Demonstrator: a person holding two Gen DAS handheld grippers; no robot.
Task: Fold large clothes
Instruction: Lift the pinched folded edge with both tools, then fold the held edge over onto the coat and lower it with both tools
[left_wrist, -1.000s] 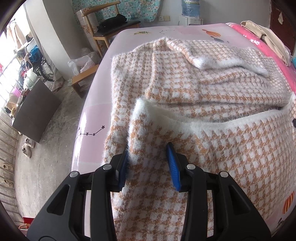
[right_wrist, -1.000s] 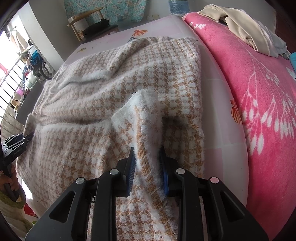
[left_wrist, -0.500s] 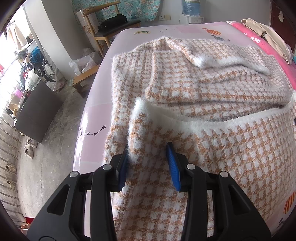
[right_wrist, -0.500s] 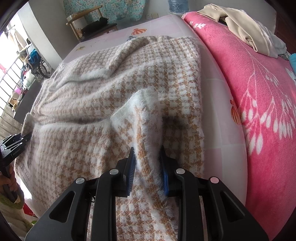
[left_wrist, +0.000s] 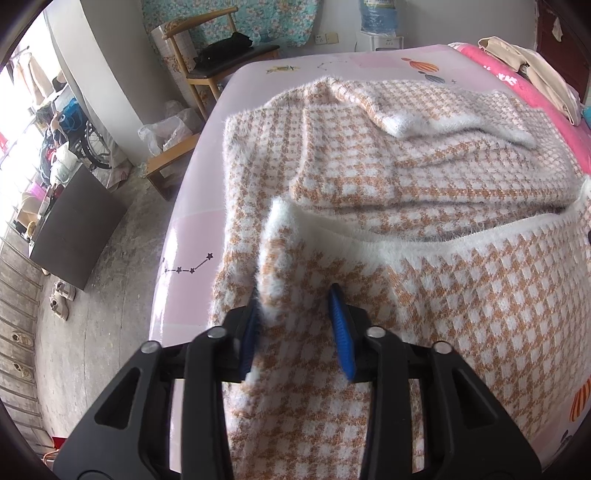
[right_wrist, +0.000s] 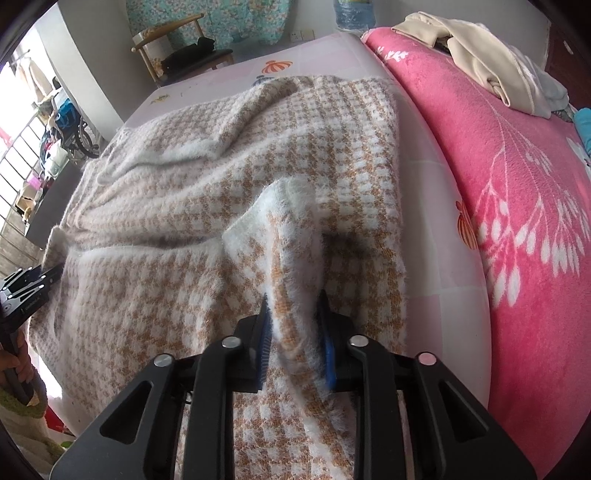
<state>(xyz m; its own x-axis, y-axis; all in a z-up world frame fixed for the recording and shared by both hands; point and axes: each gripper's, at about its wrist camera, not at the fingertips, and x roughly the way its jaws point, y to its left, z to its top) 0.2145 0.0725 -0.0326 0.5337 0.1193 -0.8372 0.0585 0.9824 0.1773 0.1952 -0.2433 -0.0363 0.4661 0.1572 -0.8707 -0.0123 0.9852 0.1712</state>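
I see 2 grippers, left gripper and right gripper, just closing, clamped on sweater hem; fuzzy knit may slip near hem mid-lift.

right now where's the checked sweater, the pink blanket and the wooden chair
checked sweater (right_wrist: 207, 206): right wrist view, flat middle of the knit
pink blanket (right_wrist: 517, 221): right wrist view, leaf print
wooden chair (left_wrist: 199, 48): left wrist view, back post

Lying on bed: sweater, its near hem standing lifted. Sitting beyond bed at 11 o'clock: chair. Spreading along sweater's 3 o'clock side: blanket, with clothes resting on its far end.
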